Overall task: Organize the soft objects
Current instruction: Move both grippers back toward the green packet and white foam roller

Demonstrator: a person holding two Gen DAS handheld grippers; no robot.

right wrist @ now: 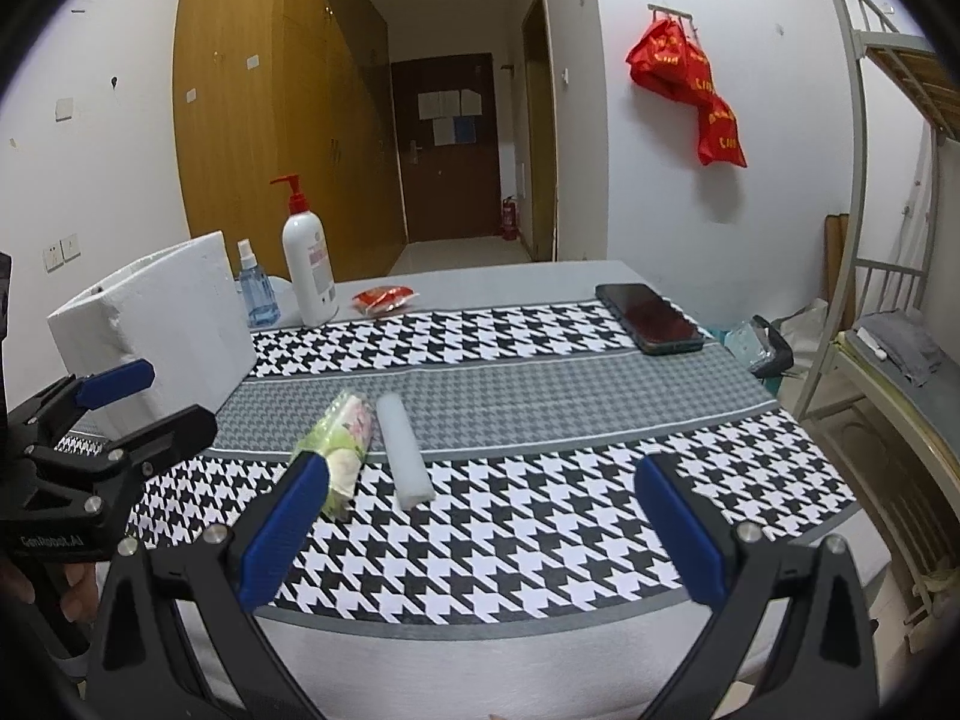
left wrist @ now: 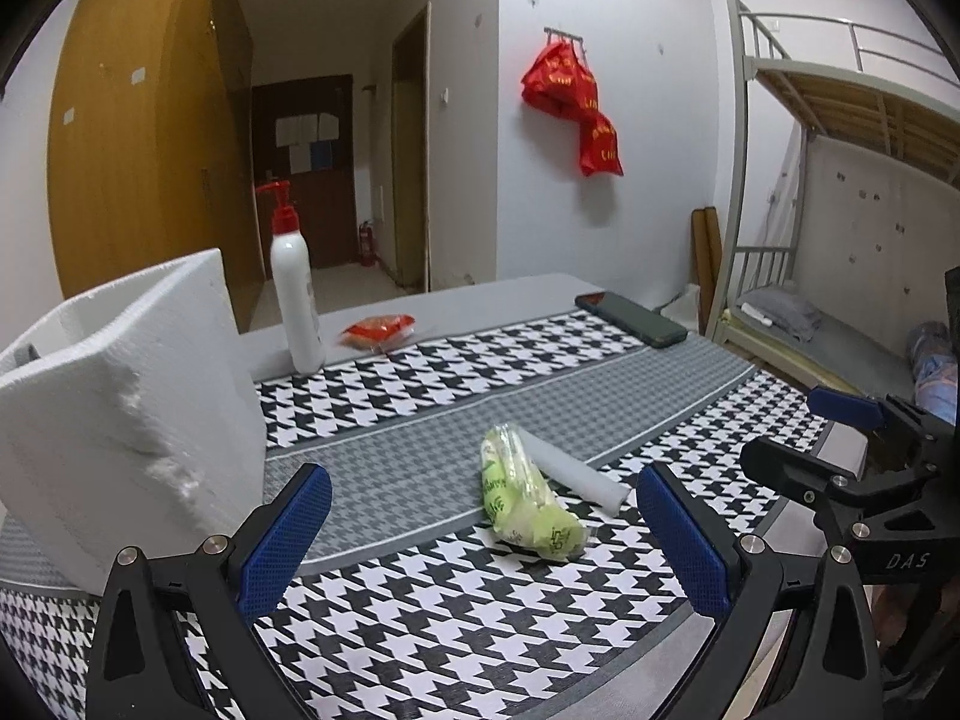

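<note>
Foam stick (right wrist: 404, 452) and green packet (right wrist: 342, 438) lengthwise toward wall; both grippers released.

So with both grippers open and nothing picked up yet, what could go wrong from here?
1. The green tissue pack and white foam stick lie touching, so the left gripper closing on one may drag or pinch the other.
2. The tall pump bottle stands beside the foam box; a carry into the box could tip it.
</note>
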